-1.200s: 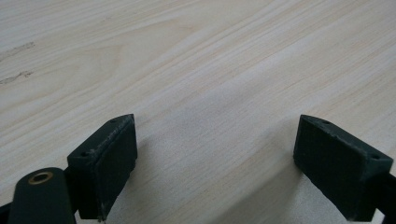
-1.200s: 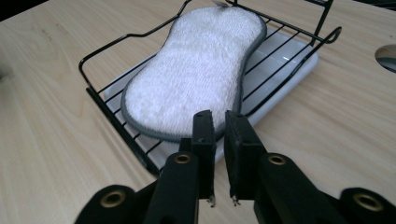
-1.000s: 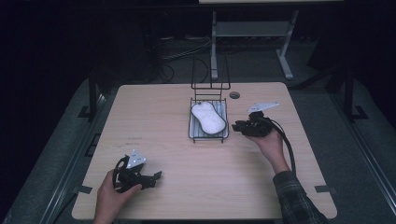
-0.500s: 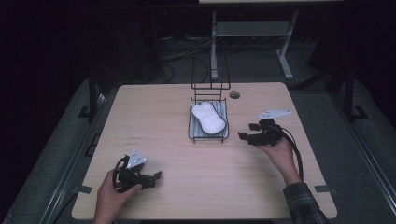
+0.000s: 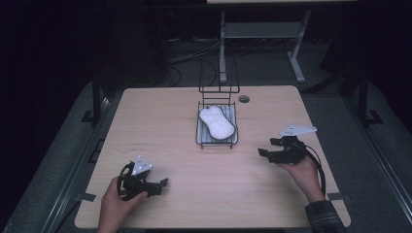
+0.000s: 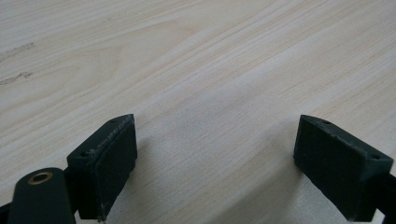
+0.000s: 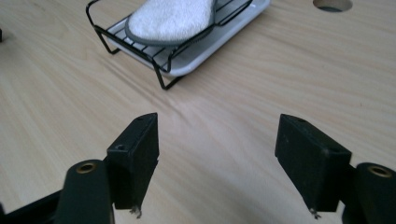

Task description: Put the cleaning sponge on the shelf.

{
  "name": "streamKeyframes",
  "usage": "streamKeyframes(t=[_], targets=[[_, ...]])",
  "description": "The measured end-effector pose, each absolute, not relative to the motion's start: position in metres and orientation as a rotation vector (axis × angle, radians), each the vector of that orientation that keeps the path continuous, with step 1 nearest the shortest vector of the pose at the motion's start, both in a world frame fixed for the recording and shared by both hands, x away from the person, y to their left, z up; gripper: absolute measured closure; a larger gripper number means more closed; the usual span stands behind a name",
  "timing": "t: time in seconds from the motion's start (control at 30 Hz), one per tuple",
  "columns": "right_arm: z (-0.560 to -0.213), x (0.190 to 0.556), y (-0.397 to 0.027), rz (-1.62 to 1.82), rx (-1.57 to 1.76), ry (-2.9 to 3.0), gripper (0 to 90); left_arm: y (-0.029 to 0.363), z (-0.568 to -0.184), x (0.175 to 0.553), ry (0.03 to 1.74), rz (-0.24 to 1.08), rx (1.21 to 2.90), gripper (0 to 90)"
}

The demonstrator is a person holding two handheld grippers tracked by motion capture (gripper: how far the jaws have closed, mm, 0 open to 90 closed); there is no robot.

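1. My left hand-held gripper sits low on the surface, jaws spread, empty.
2. White sponge lies in the wire rack, mid-surface.
3. My right hand-held gripper, jaws apart, empty, is near the rack; I'd approach level, straddling the sponge.

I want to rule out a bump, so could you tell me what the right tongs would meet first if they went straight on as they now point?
Probably the wire rack holding the white slipper. The right tongs stand open, with bare table between; the rack lies somewhat left of centre, so they might pass it.
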State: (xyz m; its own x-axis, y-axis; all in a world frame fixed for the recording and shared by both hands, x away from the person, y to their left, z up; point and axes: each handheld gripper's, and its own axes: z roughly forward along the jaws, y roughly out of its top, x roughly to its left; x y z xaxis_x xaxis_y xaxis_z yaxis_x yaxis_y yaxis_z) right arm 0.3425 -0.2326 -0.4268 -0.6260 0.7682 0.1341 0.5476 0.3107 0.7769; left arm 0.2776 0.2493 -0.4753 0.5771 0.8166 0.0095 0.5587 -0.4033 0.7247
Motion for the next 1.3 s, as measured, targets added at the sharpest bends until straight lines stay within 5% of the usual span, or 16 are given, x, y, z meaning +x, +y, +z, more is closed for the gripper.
streamKeyframes(t=[0.63, 1.3], targets=[[-0.441, 0.302, -0.26, 1.152, 1.25, 2.283, 14.9, 0.249, -0.475, 0.278, 1.09, 0.482, 2.118, 12.6], [-0.47, 0.275, -0.278, 1.058, 1.335, 2.256, 9.6, 0.249, -0.475, 0.278, 1.089, 0.482, 2.119, 12.7]])
